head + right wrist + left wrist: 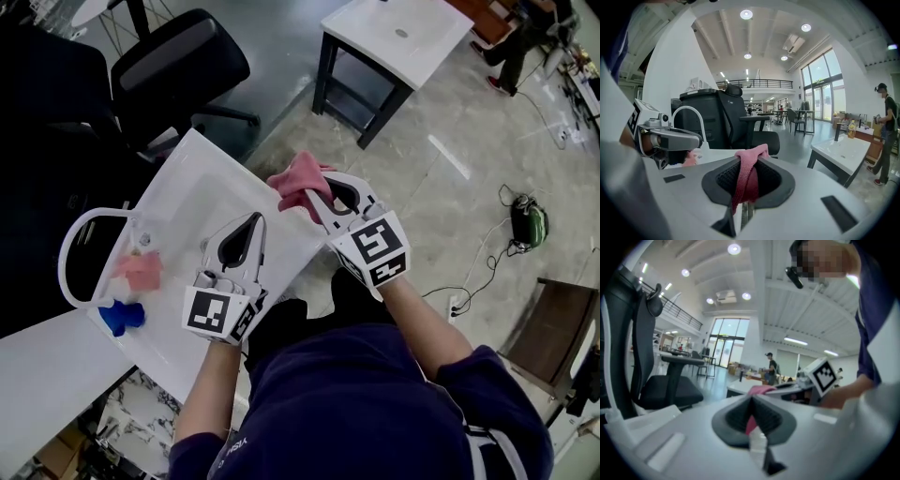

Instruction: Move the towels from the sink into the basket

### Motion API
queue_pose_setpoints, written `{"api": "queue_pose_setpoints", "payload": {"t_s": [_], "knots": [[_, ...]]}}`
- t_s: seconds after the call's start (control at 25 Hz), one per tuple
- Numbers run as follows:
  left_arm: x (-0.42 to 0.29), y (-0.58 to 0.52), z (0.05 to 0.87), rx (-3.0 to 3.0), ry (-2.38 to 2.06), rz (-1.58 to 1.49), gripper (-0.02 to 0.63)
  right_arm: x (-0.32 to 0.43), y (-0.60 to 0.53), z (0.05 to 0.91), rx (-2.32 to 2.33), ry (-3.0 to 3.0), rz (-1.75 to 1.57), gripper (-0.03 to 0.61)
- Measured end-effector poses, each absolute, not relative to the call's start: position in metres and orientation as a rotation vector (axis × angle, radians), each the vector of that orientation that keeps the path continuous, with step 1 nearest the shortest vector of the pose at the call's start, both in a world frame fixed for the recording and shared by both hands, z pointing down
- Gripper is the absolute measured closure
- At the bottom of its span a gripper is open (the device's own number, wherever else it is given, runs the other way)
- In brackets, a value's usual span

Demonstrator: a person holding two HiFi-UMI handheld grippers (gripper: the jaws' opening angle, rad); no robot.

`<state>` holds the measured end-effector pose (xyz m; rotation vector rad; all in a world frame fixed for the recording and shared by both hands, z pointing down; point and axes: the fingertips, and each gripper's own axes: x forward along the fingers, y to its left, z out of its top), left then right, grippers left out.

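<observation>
White tabletop [42, 375] carries a white sink [202, 183], set at a slant. A white basket [70, 248] shows as a loop at the sink's left end. Second pink towel [141, 270] and blue towel [120, 317] sit at that left corner, touching or just beside the loop; can't tell if they're inside the basket or on the sink rim. Left gripper [253, 225] is over the sink's near edge with its jaws together. A thin pink sliver shows low in the gap in the left gripper view, can't tell what it is, and no towel is visible on it from the head view. Right gripper [317, 202] has its jaws clamped on a pink towel [298, 176], pinched at one fold with the rest draped loose. It hangs just past the sink's right edge, over the floor, at the end away from the basket. Risks: the pinch looks thin, so the towel may slip out and drop to the floor rather than back in the sink. The loose end could drag on the sink rim or catch the left gripper, which sits between it and the basket. A careless drop could land beside the loop or nudge the basket. Writing: none readable, only the square black-and-white markers [380, 248] on the gripper cubes; print at the shirt hem is too small.
</observation>
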<state>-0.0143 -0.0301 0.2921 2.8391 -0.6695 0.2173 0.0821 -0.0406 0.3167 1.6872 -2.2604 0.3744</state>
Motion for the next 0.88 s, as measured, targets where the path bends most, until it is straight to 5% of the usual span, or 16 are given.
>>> {"api": "queue_pose_setpoints", "payload": {"t_s": [0.88], "knots": [[0.19, -0.035, 0.346, 2.767, -0.731, 0.316, 0.611, 0.258, -0.064, 0.4, 1.498, -2.31, 0.506, 0.523]]}}
